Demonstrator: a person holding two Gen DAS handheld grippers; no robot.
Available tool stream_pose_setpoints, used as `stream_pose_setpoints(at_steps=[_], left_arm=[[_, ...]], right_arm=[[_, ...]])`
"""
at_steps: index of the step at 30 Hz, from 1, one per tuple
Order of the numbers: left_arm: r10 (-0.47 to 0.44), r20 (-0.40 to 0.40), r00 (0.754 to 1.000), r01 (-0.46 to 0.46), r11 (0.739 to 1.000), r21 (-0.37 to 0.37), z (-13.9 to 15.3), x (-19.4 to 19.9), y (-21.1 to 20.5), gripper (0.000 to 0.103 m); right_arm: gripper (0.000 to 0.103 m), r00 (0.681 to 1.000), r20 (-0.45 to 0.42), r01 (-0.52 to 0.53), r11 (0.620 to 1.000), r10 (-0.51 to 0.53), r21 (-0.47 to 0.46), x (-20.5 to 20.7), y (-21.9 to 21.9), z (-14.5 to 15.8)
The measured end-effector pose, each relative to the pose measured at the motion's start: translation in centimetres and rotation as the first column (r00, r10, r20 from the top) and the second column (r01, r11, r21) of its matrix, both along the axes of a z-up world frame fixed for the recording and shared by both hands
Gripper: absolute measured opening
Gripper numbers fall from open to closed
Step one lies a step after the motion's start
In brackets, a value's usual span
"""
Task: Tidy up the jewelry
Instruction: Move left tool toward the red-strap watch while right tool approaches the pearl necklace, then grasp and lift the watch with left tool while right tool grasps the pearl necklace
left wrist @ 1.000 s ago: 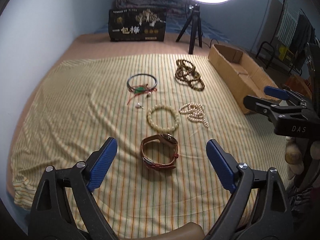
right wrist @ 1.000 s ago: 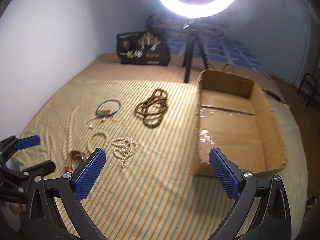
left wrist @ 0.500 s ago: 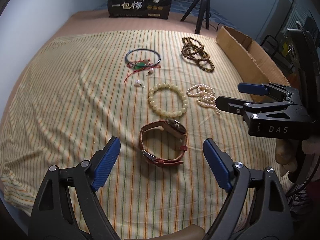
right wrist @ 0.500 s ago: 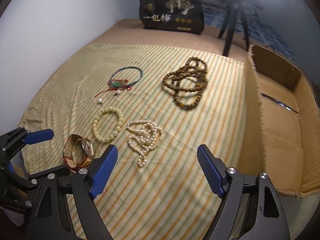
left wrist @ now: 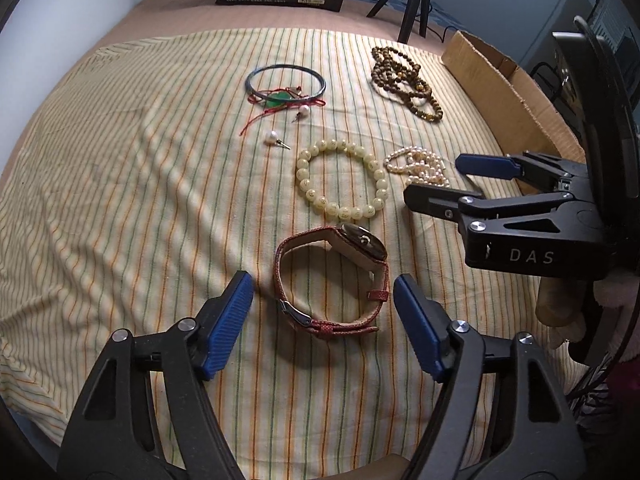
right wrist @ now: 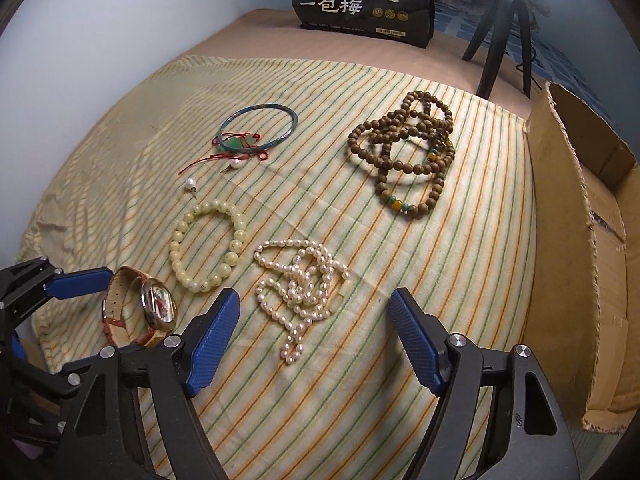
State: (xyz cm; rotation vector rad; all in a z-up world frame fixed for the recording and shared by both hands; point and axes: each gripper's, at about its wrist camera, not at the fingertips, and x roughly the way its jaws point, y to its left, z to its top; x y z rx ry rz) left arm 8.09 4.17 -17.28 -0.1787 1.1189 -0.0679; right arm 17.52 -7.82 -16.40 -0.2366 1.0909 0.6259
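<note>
1. Watch point(left wrist: 332, 280) first: it lies on its side on the striped cloth point(left wrist: 120, 200), between the pads of my left gripper point(left wrist: 323, 326), whose jaws have just been closing but stand open, not yet touching it. I judge the case hard and smooth (likely slippery), the red strap stiff enough to hold its loop; I would pinch across the strap beside the buckle.
2. Pearl strand point(right wrist: 300, 284) lies in a loose heap just ahead of my right gripper point(right wrist: 314, 340); these jaws also have been narrowing, still open, nothing between them. Limp, light, apt to trail; I would take the thickest bunch.
3. Cream bead bracelet point(left wrist: 342, 184) sits between watch and strand, round beads that may roll under pads.
4. Farther off: brown bead strands point(right wrist: 404, 152), a thin bangle point(right wrist: 258, 126) with red cord, two pearl studs (tiny, fiddly).
5. Cardboard box point(right wrist: 592, 240) stands open at the cloth's right edge.
6. Writing: the black bag point(right wrist: 364, 0) reads "一包梅"; the right gripper's body, in the left view, reads "DAS".
</note>
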Motion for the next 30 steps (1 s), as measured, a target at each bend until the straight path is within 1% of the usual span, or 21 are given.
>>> stream_pose_setpoints(at_steps=[1, 2, 3, 6, 7, 9, 10, 12, 13, 15, 17, 18, 21, 30], left_arm=[[-0.001, -0.005, 1.000, 0.001, 1.000, 0.002, -0.1, 0.1, 0.0, 0.069], [-0.002, -0.007, 1.000, 0.002, 1.000, 0.002, -0.2, 0.2, 0.0, 0.068], [-0.003, -0.008, 1.000, 0.003, 1.000, 0.000, -0.2, 0.1, 0.0, 0.067], [-0.008, -0.005, 1.000, 0.008, 1.000, -0.004, -0.1, 0.1, 0.0, 0.061], [-0.008, -0.005, 1.000, 0.008, 1.000, -0.004, -0.1, 0.1, -0.1, 0.061], [-0.009, -0.004, 1.000, 0.009, 1.000, -0.002, -0.2, 0.4, -0.3, 0.060], [-0.011, -0.003, 1.000, 0.011, 1.000, -0.002, -0.2, 0.4, -0.3, 0.060], [-0.010, -0.002, 1.000, 0.010, 1.000, -0.005, -0.2, 0.4, -0.3, 0.060], [-0.010, -0.002, 1.000, 0.010, 1.000, -0.005, -0.2, 0.4, -0.3, 0.060], [-0.010, -0.001, 1.000, 0.010, 1.000, -0.002, -0.2, 0.3, -0.3, 0.060], [-0.009, 0.000, 1.000, 0.009, 1.000, -0.001, -0.1, 0.3, -0.3, 0.060], [-0.007, 0.001, 1.000, 0.007, 1.000, -0.001, 0.0, 0.3, -0.3, 0.059], [-0.001, 0.010, 1.000, 0.001, 1.000, 0.000, 0.4, 0.2, -0.3, 0.059], [0.007, 0.065, 0.998, -0.007, 1.000, 0.013, 2.1, -0.4, -0.2, 0.059]], right_arm=[[0.077, 1.000, 0.001, 0.000, 1.000, 0.000, -0.001, -0.1, 0.0, 0.0], [0.077, 1.000, 0.002, -0.001, 1.000, 0.001, -0.004, 0.0, 0.1, -0.1], [0.074, 1.000, 0.004, -0.002, 1.000, 0.002, -0.008, 0.1, 0.2, -0.1], [0.067, 1.000, 0.021, -0.010, 0.999, 0.011, -0.030, 0.1, 0.4, -0.1], [0.066, 1.000, 0.023, -0.011, 0.999, 0.011, -0.035, 0.1, 0.4, -0.2], [0.057, 1.000, 0.025, -0.012, 0.999, 0.013, -0.037, 0.1, 0.4, -0.1], [0.055, 1.000, 0.024, -0.015, 0.999, 0.016, -0.035, 0.1, 0.3, -0.1], [0.042, 1.000, 0.022, -0.017, 0.999, 0.018, -0.034, 0.1, 0.3, -0.1], [0.037, 1.000, 0.018, -0.020, 0.999, 0.020, -0.029, 0.0, 0.3, 0.0], [0.021, 1.000, 0.010, -0.027, 0.999, 0.027, -0.022, -0.1, 0.3, 0.1], [0.012, 1.000, 0.005, -0.028, 0.999, 0.028, -0.017, -0.1, 0.3, 0.1], [0.010, 1.000, 0.001, -0.026, 1.000, 0.026, -0.011, -0.1, 0.2, 0.1], [0.008, 1.000, -0.013, -0.009, 1.000, 0.009, 0.012, 0.2, -0.2, 0.3], [0.006, 1.000, 0.019, 0.010, 0.999, -0.011, 0.047, -0.3, -0.8, 2.0]])
